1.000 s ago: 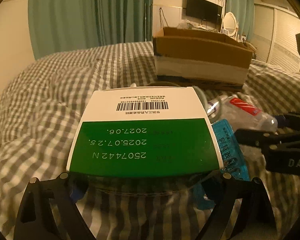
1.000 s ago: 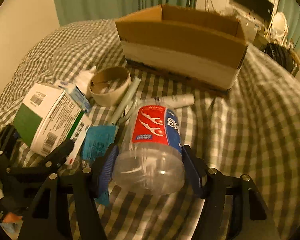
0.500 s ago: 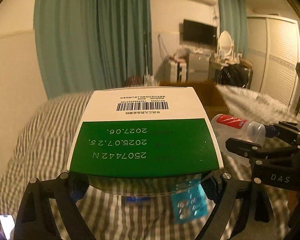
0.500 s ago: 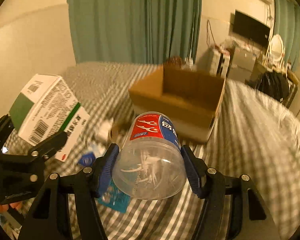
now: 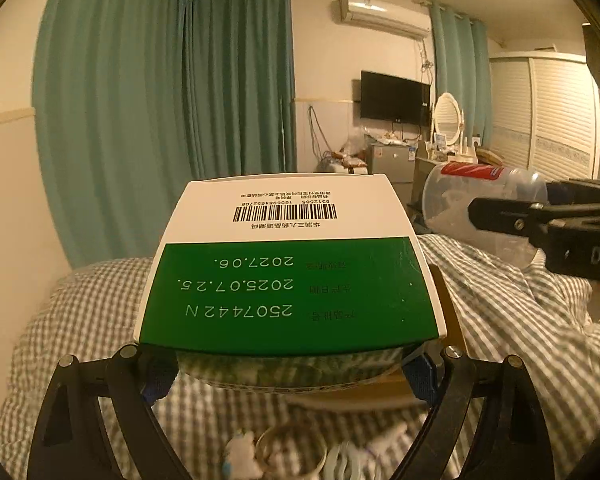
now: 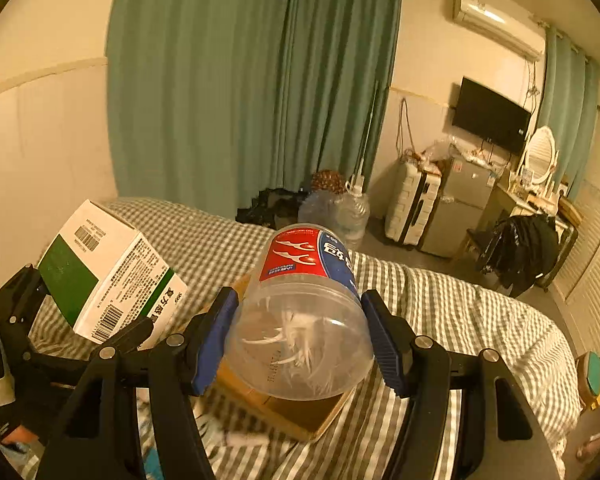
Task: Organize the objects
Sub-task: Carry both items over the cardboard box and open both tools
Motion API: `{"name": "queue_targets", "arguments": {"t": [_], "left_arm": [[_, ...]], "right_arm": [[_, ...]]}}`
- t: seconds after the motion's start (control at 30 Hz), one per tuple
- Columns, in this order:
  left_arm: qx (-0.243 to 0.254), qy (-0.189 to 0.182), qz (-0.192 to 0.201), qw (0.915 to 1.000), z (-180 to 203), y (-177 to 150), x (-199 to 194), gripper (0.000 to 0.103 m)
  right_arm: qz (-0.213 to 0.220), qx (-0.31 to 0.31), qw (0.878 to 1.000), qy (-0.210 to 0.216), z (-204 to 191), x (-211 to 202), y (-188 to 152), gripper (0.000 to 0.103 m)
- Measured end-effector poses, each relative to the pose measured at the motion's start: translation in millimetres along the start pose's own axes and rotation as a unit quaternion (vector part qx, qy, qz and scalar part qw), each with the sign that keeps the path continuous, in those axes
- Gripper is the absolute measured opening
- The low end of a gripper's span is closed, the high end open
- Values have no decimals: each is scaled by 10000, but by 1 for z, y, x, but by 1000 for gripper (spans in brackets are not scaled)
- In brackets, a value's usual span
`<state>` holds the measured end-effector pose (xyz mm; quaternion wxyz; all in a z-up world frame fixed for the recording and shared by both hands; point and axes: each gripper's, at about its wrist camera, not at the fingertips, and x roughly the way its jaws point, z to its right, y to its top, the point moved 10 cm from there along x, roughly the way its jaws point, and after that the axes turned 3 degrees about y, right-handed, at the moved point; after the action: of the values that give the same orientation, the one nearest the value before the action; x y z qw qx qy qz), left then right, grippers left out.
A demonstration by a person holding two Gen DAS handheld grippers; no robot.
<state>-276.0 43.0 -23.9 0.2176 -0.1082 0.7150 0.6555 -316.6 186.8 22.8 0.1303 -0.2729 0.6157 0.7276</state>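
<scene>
My left gripper [image 5: 288,368] is shut on a green and white medicine box [image 5: 288,272], held up in the air; the same box [image 6: 108,276] shows at the left of the right wrist view. My right gripper [image 6: 300,336] is shut on a clear plastic jar of floss picks [image 6: 300,320] with a red and blue label; the jar [image 5: 476,196] also appears at the right of the left wrist view. An open cardboard box [image 6: 296,412] sits on the bed right below both held items, mostly hidden behind them.
The bed has a grey checked cover [image 6: 440,320]. A tape roll [image 5: 288,452] and small white items lie on it near the bottom edge. Beyond the bed are green curtains [image 6: 240,80], a water jug [image 6: 340,212], a suitcase, a small fridge and a wall television.
Both grippers have risen from the bed with their items and moved forward over the cardboard box. The loose items that lay under them have dropped low in view.
</scene>
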Motion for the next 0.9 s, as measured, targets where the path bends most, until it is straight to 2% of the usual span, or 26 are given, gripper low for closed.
{"name": "queue_targets", "arguments": {"t": [0.1, 0.2, 0.33, 0.43, 0.53, 0.6, 0.63, 0.83, 0.9], "left_arm": [[96, -1, -226, 9997, 13, -2, 40, 93], [167, 32, -497, 9986, 25, -15, 82, 93], [141, -70, -747, 9971, 44, -34, 125, 93], [192, -92, -813, 9965, 57, -43, 137, 94], [138, 18, -951, 9954, 60, -44, 147, 96], [142, 115, -1043, 9944, 64, -45, 151, 101], [162, 139, -1034, 9944, 62, -47, 145, 103], [367, 254, -693, 9966, 56, -24, 92, 103], [308, 166, -588, 9977, 54, -13, 70, 103]], "right_arm": [[-246, 12, 9997, -36, 14, 45, -7, 63], [-633, 135, 9979, -22, 28, 88, -30, 63], [-993, 273, 9946, 140, 42, 121, -60, 63], [-1064, 406, 9929, 347, 48, 131, -67, 64], [-1070, 525, 9914, 539, 49, 125, -67, 64], [-888, 526, 9934, 504, 49, 114, -58, 77], [-788, 531, 9943, 480, 48, 106, -53, 78], [-199, 618, 9975, 290, 46, 40, -22, 82], [23, 634, 9977, 254, 38, 8, -17, 87]]}}
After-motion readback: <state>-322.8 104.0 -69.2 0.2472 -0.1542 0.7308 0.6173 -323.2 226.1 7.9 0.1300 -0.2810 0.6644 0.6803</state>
